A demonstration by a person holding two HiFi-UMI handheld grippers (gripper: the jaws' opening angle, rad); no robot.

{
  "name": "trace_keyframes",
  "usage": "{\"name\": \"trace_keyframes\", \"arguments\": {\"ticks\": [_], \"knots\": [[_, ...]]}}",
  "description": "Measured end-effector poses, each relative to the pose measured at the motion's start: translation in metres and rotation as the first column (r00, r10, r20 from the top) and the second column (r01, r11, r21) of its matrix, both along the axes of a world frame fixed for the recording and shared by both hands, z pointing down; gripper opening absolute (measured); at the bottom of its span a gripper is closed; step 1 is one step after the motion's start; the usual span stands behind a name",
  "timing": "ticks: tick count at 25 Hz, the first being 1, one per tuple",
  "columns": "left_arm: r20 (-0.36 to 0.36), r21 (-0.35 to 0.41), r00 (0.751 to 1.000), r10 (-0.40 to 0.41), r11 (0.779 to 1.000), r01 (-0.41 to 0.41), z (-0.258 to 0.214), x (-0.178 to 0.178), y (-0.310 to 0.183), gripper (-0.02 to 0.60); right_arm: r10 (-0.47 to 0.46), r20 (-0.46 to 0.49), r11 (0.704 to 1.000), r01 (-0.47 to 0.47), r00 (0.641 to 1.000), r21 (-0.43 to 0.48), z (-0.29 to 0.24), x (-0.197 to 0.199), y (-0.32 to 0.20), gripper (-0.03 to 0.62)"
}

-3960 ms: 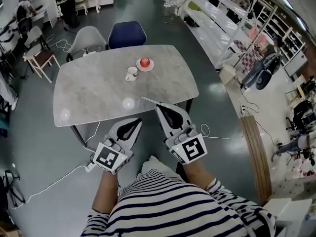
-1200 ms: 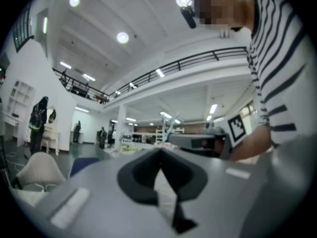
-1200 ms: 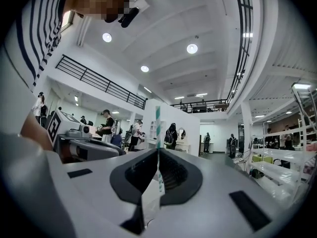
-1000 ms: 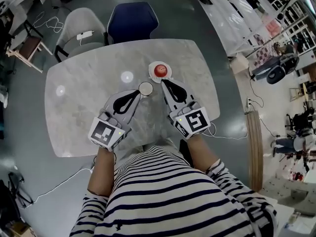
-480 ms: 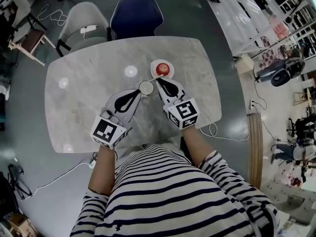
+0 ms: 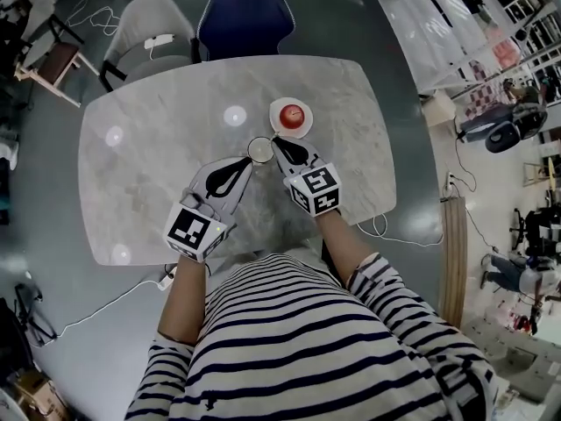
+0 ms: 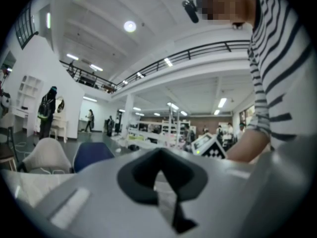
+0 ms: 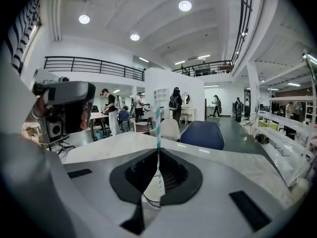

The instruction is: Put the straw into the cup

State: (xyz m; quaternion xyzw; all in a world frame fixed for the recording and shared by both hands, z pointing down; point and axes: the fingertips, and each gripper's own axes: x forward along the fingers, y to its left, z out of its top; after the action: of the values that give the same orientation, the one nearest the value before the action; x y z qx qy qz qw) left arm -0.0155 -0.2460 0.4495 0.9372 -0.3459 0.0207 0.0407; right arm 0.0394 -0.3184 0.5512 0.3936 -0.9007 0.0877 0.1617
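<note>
A white cup (image 6: 259,150) stands on the marble table (image 6: 158,147), seen from above as a round rim. My right gripper (image 6: 275,142) is shut on a teal-and-white striped straw (image 8: 158,128), held upright between its jaws (image 8: 158,151). Its tip is at the cup's right rim, and in the right gripper view the cup's pale rim (image 8: 148,195) shows just below the straw's lower end. My left gripper (image 6: 246,161) is shut, its tip right beside the cup's lower left side. Nothing shows between its jaws (image 7: 161,155).
A red apple (image 6: 293,114) sits on a small saucer (image 6: 279,126) just beyond and right of the cup. A grey chair (image 6: 149,24) and a blue chair (image 6: 245,11) stand at the table's far edge. A white cable (image 6: 386,231) hangs near the table's right front corner.
My right gripper has swung left from beside the saucer until its tip, with the straw, reaches the cup. The left gripper has stayed next to the cup.
</note>
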Motion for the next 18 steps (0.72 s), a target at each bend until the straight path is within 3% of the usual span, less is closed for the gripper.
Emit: {"name": "trace_keyframes", "arguments": {"ticks": [18], "knots": [[0.006, -0.018, 1.000, -0.013, 1.000, 0.013, 0.005, -0.009, 0.001, 0.008, -0.042, -0.089, 0.987, 0.027, 0.995, -0.159, 0.065, -0.016, -0.006, 0.014]]}}
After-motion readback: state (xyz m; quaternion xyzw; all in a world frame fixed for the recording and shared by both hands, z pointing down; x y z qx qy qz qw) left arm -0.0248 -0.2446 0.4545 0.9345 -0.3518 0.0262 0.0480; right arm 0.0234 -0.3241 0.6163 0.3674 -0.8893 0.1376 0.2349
